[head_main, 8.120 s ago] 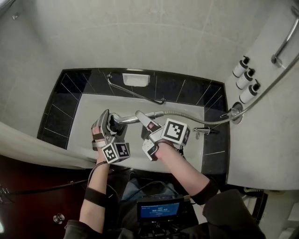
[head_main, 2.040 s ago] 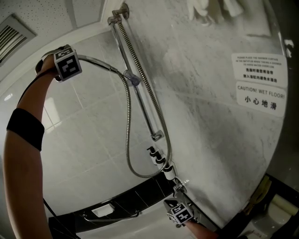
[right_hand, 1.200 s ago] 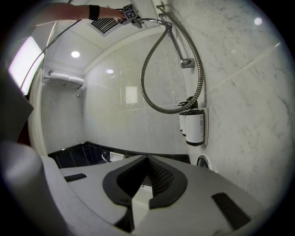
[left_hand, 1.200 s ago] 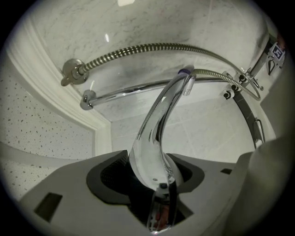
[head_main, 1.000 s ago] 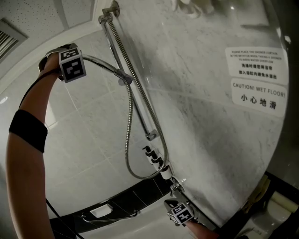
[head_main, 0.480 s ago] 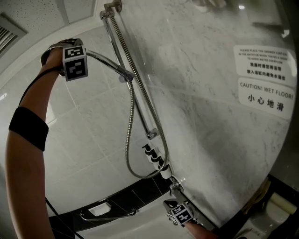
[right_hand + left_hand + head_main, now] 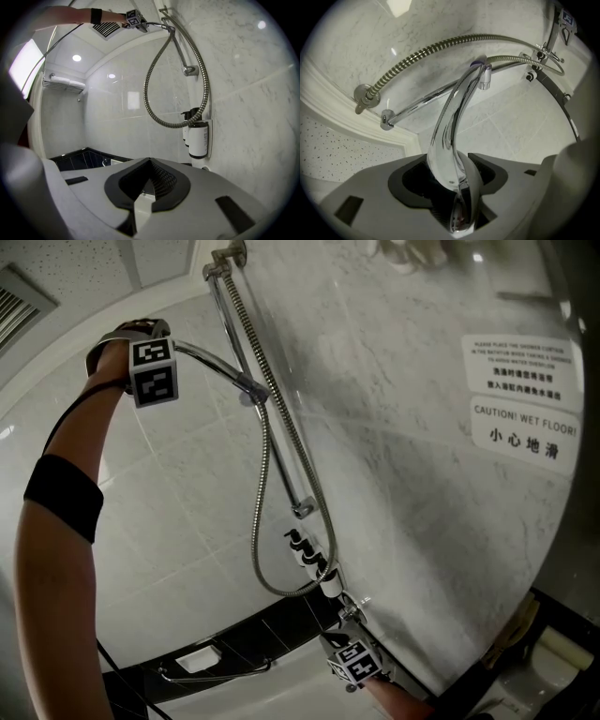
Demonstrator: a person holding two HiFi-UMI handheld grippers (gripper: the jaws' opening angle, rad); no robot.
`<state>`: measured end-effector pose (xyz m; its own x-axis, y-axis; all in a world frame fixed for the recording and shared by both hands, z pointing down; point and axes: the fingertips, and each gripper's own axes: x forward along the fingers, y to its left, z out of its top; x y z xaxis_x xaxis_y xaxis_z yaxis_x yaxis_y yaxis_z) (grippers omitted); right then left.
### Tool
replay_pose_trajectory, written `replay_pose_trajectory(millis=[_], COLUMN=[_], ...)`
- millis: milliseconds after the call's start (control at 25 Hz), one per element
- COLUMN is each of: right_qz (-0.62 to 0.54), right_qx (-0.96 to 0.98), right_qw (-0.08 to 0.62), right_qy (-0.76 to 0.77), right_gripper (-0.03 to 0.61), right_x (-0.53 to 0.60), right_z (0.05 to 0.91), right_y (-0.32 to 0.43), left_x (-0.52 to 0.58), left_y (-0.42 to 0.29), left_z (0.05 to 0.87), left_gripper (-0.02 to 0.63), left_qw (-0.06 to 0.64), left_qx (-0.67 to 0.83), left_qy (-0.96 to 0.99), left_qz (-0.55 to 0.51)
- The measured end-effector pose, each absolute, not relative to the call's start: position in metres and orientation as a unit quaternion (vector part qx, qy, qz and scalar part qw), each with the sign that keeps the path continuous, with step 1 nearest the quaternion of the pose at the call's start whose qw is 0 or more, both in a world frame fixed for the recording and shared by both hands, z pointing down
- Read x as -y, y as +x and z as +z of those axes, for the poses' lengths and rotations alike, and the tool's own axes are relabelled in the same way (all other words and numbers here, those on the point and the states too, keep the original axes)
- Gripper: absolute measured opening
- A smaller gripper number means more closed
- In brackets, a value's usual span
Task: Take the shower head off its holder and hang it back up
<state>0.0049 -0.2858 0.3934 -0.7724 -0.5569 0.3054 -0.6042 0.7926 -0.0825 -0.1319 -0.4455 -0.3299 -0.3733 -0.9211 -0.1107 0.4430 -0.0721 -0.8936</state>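
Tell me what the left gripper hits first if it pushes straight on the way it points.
Probably the chrome slider holder on the chrome wall rail: the chrome shower head in the left gripper ends there.

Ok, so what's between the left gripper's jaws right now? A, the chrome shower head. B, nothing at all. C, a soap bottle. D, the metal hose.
A: the left gripper has its jaws closed on the chrome shower head, whose far end reaches the holder.

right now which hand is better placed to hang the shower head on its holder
Left. The left tongs grip the shower head, whose end is at the holder on the rail; the right tongs sit low, shut and empty.
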Motion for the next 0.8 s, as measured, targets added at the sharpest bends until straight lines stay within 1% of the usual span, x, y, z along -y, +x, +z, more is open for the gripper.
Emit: replay_pose_trajectory(millis=[280,680,720,760,800], right_qz=[0.078,0.074,0.074,0.074,0.074], right_qx=[0.937,0.94,0.941,0.941,0.941], right_qw=[0.141,0.143,0.143,0.142,0.141], right_qy=[0.31,0.3,0.299,0.299,0.3], right_gripper=[0.017,0.017,0.017,0.017,0.017], right_x=[0.287,0.283,0.283,0.282,0.282], right_z=[0.388,0.383,0.383,0.382,0.38], right_y=[0.007,-0.007,-0.008,-0.01,-0.012], left_x=[0.432,0.355,0.346,0.336,0.328], left_y=[-0.13,-0.157,-0.16,-0.164,-0.168], left_z=[-0.338,-0.329,-0.324,-0.319,-0.313], left_gripper=[0.278,0.273,0.265,0.219,0.19], left_qw=[0.536,0.533,0.533,0.535,0.534], left_qx=[-0.47,-0.499,-0.502,-0.506,-0.511], left_qy=[-0.252,-0.298,-0.305,-0.312,-0.32], left_qz=[-0.654,-0.615,-0.608,-0.6,-0.592])
